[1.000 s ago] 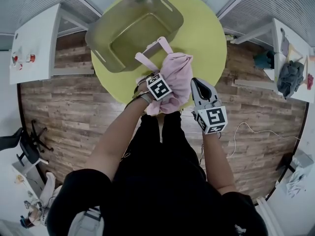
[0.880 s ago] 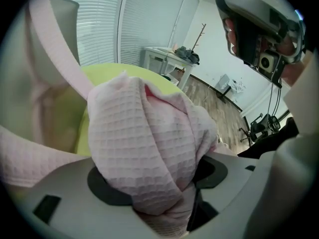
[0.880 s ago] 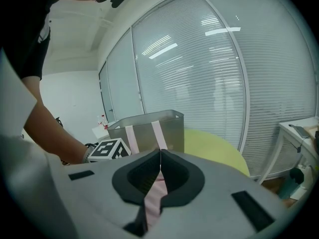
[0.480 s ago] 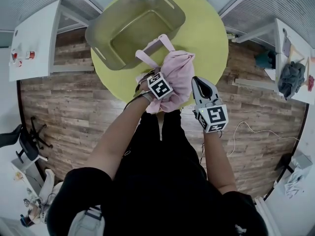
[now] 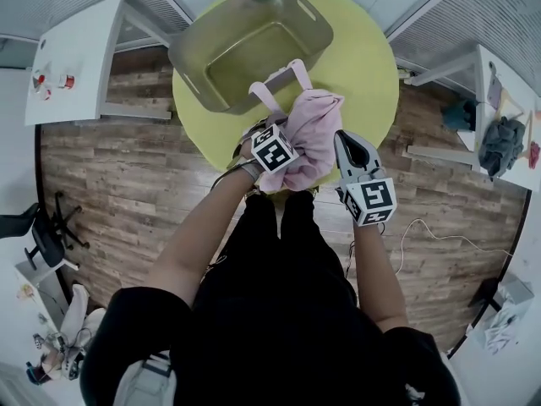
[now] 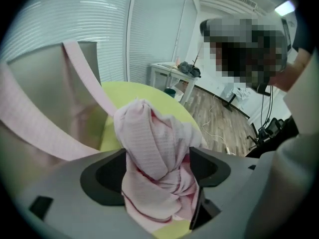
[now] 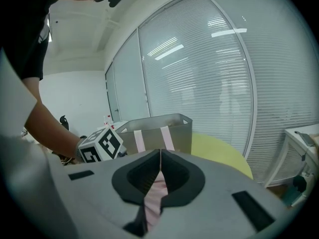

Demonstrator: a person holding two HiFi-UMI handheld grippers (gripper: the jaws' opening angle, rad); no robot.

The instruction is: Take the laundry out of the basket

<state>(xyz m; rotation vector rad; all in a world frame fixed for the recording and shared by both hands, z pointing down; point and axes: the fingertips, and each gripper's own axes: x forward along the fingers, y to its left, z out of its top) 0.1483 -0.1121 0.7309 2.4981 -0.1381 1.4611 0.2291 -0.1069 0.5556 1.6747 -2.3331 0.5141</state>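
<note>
Closest in, at the table's near edge: the left gripper (image 6: 157, 158) has just been opening its jaws, with the pink cloth (image 5: 314, 125) still bunched up between them. The bunch fills the gap, but to me it reads as let go, loose rather than squeezed. Compared with a second ago the heap hasn't shifted. It's in the same spot on the near rim of the green table (image 5: 368, 66), so I'd call this the drop-off, not a new grab.

The right gripper (image 7: 160, 154) is just right of the heap, jaws clenched together. Pink shows through the slit behind the tips. I can't tell if it's nipping a fold or if that's just cloth lying underneath. It's parked where it was a second ago.

A bit farther out, two pink straps (image 5: 296, 74) run from the heap up against the near wall of the basket (image 5: 196, 64), with their ends at its rim. So the piece isn't fully clear of it yet.

Farthest is the basket itself, on the far left part of the table, and its inside looks bare from the head view.

My take: the job's nearly done and only the straps need pulling off the rim. A strap could snag there and drag the basket along.
</note>
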